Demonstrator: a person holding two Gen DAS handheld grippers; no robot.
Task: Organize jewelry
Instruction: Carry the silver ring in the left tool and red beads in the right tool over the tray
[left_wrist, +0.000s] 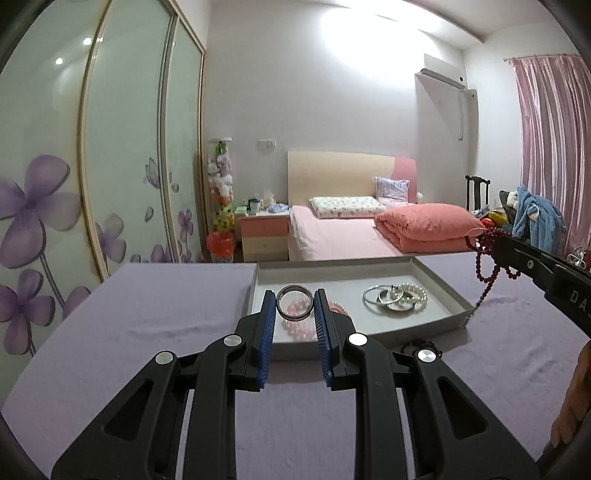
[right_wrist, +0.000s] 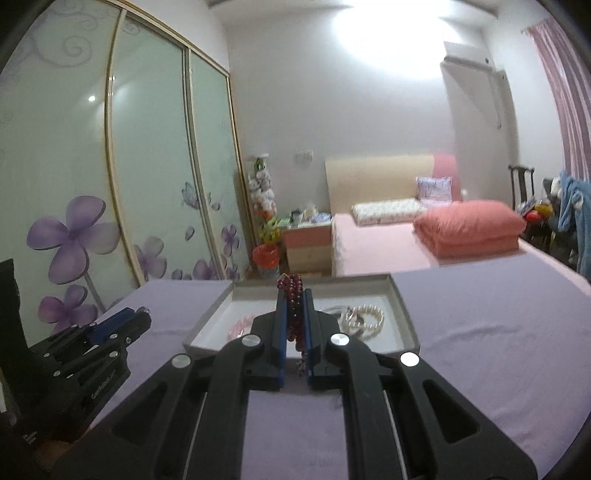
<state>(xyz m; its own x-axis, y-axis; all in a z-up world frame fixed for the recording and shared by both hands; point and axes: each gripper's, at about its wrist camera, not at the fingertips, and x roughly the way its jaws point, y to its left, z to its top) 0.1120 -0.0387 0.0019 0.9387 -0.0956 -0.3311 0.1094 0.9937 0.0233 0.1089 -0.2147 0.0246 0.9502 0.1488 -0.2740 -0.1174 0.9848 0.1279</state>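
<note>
My left gripper (left_wrist: 294, 297) is shut on a dark metal bangle (left_wrist: 295, 287), held upright between the blue pads above the near side of a grey tray (left_wrist: 255, 280). The tray holds a pink bead bracelet (left_wrist: 295, 325), silver bangles (left_wrist: 382, 297) and a pearl bracelet (left_wrist: 415, 295). My right gripper (right_wrist: 295, 293) is shut on a dark red bead strand (right_wrist: 293, 310), which hangs below the pads in loops. In the left wrist view that right gripper (left_wrist: 496, 240) comes in from the right, with the red beads (left_wrist: 487, 266) dangling over the tray's right end.
A dark bracelet (left_wrist: 421, 347) lies on the lilac tablecloth (left_wrist: 147, 314) just in front of the tray. Behind the table stand a pink bed (left_wrist: 332, 232), a nightstand (left_wrist: 264, 236) and a wardrobe (left_wrist: 110, 166) with flowered doors on the left. A person's hand (left_wrist: 576, 406) shows at the right edge.
</note>
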